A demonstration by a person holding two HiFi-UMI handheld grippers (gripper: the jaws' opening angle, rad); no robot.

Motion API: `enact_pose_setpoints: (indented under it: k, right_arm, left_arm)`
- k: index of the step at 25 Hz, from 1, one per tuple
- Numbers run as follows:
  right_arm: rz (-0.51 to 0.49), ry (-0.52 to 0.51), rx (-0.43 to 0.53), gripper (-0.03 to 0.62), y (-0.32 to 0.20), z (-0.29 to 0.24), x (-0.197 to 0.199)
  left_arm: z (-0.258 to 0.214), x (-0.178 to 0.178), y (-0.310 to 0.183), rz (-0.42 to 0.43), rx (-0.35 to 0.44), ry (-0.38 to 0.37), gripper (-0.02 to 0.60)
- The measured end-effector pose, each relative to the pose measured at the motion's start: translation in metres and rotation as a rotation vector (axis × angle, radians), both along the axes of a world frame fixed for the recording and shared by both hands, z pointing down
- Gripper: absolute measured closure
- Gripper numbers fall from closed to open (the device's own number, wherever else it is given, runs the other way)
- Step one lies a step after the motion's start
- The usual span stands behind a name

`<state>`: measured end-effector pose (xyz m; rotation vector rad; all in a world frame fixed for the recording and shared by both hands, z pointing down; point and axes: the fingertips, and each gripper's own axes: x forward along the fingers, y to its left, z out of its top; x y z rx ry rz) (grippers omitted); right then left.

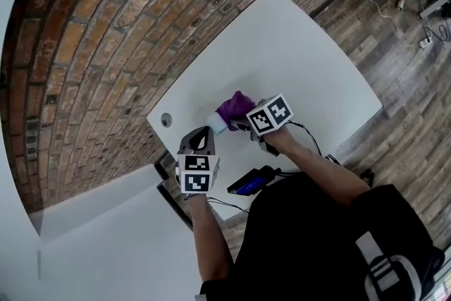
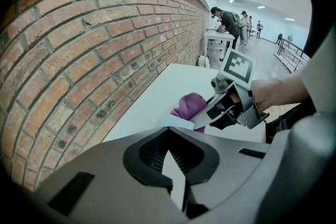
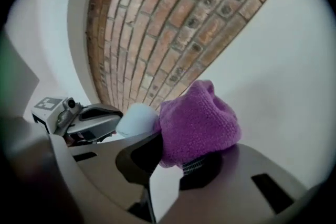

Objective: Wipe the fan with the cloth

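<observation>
The right gripper (image 1: 244,125) is clamped on the purple cloth (image 1: 235,108), which presses against the pale fan (image 1: 216,124) over the white table (image 1: 296,60). The left gripper (image 1: 205,137) has its jaws closed to a narrow gap on the fan. Its own body hides most of the fan, so the fan's shape stays hard to read.

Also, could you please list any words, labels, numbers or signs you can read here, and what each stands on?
None readable.
The marker cubes on the left gripper and right gripper carry only black-and-white square patterns.
The purple fluffy cloth and small pale blue fan show no print.
</observation>
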<state>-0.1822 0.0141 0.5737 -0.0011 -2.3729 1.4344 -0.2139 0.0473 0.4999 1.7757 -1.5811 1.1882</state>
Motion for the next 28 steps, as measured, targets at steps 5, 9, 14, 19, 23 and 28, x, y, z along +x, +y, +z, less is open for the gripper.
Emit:
enact_pose_setpoints:
  k: [5, 9, 14, 19, 23, 28]
  right_arm:
    - [0.063, -0.041, -0.011, 0.528, -0.012, -0.029, 0.009]
    - [0.012, -0.217, 0.117, 0.528, -0.009, -0.11, -0.002]
    - [-0.078, -0.167, 0.209, 0.528, 0.016, -0.088, -0.018]
    - [0.012, -0.016, 0.132, 0.528, -0.008, -0.019, 0.002]
    - [0.074, 0.053, -0.008, 0.528, -0.021, 0.012, 0.024]
    - [0.052, -0.214, -0.032, 0.528, -0.015, -0.072, 0.006]
  left_arm:
    - [0.0, 0.001, 0.0, -0.002, -0.002, 0.007, 0.581]
    - [0.0, 0.0, 0.0, 0.003, -0.002, -0.003, 0.581]
    - [0.0, 0.0, 0.001, -0.003, 0.001, -0.002, 0.581]
    - [0.0, 0.0, 0.0, -0.003, -0.001, 0.004, 0.581]
    - [-0.001, 0.003, 0.002, -0.008, -0.005, 0.018, 0.581]
    - [-0.002, 0.003, 0.0, -0.009, -0.006, 0.01, 0.581]
